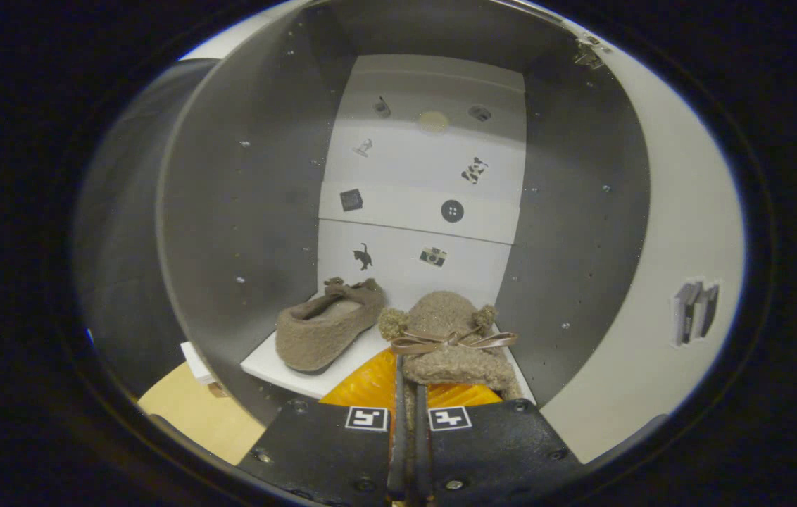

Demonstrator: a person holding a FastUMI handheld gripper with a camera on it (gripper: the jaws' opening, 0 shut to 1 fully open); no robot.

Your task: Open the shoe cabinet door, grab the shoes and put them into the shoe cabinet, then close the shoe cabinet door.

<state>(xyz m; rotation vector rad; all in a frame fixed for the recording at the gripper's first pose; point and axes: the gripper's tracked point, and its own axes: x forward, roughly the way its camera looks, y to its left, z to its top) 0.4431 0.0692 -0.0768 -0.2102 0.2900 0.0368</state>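
Note:
I look into the open shoe cabinet (243,211), with grey side walls and a white back panel carrying small stickers. One fuzzy tan slipper (324,327) lies on the white bottom shelf (279,366), left of my fingers, its toe toward the back. A second fuzzy tan slipper (449,338) with pom-poms and a ribbon bow hangs just ahead of my fingers, above the shelf's front right part. My gripper (407,394) is shut on this slipper's rim, the fingers nearly touching with fabric pinched between them.
The open white cabinet door (680,282) stands at the right, a sticker on its inner face. A light wooden floor (194,412) shows below the cabinet at the left, with a small white block (196,362) by the cabinet's corner.

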